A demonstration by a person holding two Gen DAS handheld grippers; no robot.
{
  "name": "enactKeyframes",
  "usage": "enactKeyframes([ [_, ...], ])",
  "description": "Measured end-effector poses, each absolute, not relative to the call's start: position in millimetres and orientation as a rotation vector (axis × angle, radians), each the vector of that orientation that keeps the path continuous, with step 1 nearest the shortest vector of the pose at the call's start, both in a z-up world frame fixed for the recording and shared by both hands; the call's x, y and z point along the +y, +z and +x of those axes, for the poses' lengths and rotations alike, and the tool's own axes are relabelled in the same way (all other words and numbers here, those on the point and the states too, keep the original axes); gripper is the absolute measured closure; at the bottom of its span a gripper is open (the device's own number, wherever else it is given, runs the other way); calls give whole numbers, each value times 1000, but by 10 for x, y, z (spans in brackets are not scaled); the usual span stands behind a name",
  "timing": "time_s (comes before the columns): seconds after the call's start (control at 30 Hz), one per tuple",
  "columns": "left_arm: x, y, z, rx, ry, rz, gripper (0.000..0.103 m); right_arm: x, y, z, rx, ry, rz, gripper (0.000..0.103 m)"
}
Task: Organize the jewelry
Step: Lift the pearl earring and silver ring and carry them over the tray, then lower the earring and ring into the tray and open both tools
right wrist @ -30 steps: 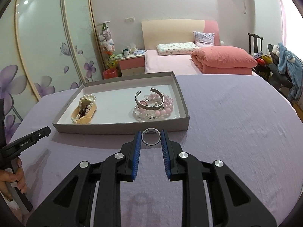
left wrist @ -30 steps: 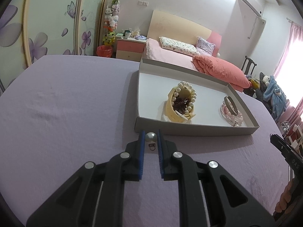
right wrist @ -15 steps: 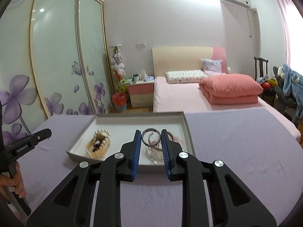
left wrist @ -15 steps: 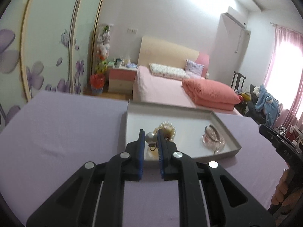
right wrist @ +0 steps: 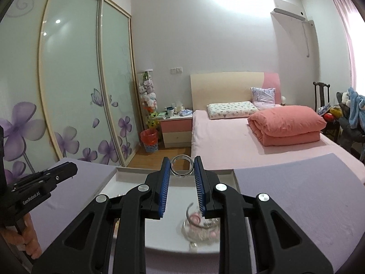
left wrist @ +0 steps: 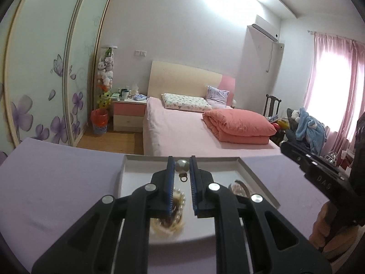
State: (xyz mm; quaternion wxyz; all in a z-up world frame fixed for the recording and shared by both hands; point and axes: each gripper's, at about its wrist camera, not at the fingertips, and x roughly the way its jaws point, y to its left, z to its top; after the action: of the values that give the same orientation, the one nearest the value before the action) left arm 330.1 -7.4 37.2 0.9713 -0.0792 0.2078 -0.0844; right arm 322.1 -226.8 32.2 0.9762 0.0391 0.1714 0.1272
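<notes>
two grippers hung over the grey tray [left wrist: 255, 171], each clamped on a piece: the left gripper [left wrist: 181, 167] pinched a pearl earring [left wrist: 181, 166], the right gripper [right wrist: 182, 167] a silver ring [right wrist: 181, 166]. best to lower each toward bare tray floor — clear of the pearl bracelet [left wrist: 176, 207] and bangles [right wrist: 200, 226] — before letting go. both pointed level, toward the bed [right wrist: 228, 141].

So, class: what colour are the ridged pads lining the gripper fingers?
Blue, set on black fingers. The right wrist view shows the pads best.
</notes>
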Motion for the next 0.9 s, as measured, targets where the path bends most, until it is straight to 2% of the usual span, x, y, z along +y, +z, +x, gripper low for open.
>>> enactKeyframes([
  [0.37,-188,-38,3639,460,-178,-150,89,-2263,-66,3508,417,263,109,80],
  [0.9,-124,-117,3723,467,-192,-157,89,-2140,-211,3569,473,262,85,79],
])
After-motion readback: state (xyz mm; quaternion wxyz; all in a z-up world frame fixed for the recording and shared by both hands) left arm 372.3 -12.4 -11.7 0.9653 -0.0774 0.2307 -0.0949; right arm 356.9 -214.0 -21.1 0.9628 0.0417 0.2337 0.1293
